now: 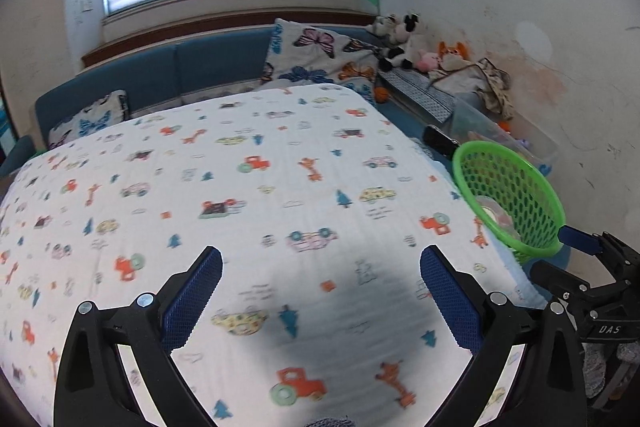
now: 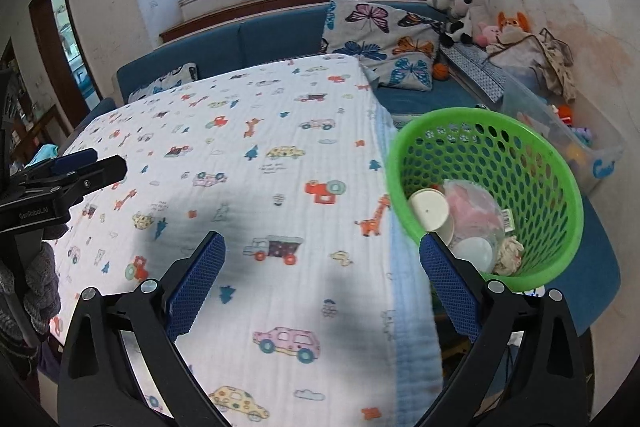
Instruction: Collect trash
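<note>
A green mesh basket (image 2: 532,163) stands off the right edge of the table; it also shows in the left wrist view (image 1: 516,183). Inside lie white paper cups (image 2: 430,209), a clear plastic bag with pink contents (image 2: 476,211) and a crumpled cloth scrap (image 2: 510,253). My left gripper (image 1: 320,291) is open and empty above the patterned tablecloth (image 1: 240,187). My right gripper (image 2: 322,279) is open and empty over the table's right side, its right finger in front of the basket rim. It also shows at the right of the left view (image 1: 580,251).
A blue sofa (image 2: 248,35) with butterfly cushions (image 2: 384,31) runs behind the table. Stuffed toys (image 2: 472,15) and a clear storage box (image 2: 568,131) sit at the right wall. The left gripper's fingers show in the right wrist view (image 2: 80,167) at the left.
</note>
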The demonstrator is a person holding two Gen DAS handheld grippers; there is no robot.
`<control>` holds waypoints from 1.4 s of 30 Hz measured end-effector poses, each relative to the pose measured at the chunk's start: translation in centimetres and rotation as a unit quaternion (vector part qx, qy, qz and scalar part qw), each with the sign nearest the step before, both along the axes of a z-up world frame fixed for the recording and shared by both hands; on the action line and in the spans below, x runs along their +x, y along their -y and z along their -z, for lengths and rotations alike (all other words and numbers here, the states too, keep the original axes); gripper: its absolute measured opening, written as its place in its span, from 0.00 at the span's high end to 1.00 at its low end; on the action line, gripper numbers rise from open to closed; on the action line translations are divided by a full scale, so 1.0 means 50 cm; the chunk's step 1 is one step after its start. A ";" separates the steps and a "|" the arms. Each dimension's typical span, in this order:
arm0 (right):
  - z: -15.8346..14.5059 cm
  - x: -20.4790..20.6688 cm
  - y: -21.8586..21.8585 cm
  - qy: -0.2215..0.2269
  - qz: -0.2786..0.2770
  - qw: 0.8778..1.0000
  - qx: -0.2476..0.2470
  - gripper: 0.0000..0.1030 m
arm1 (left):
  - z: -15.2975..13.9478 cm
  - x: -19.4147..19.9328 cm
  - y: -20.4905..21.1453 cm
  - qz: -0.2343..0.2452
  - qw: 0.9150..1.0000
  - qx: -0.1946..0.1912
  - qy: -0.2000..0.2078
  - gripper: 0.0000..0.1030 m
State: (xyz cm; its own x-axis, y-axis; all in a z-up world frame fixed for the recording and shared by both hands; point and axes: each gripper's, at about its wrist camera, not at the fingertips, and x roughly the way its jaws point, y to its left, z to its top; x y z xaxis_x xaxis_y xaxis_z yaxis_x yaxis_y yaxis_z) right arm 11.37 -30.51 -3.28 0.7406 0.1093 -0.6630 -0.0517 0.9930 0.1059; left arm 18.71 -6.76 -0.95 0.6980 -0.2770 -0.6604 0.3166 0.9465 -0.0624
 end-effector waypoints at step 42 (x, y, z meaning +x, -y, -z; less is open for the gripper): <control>-0.031 -0.064 -0.042 0.023 0.021 0.999 0.007 0.04 | -0.011 -0.126 -0.081 -0.078 0.996 0.006 0.043 0.07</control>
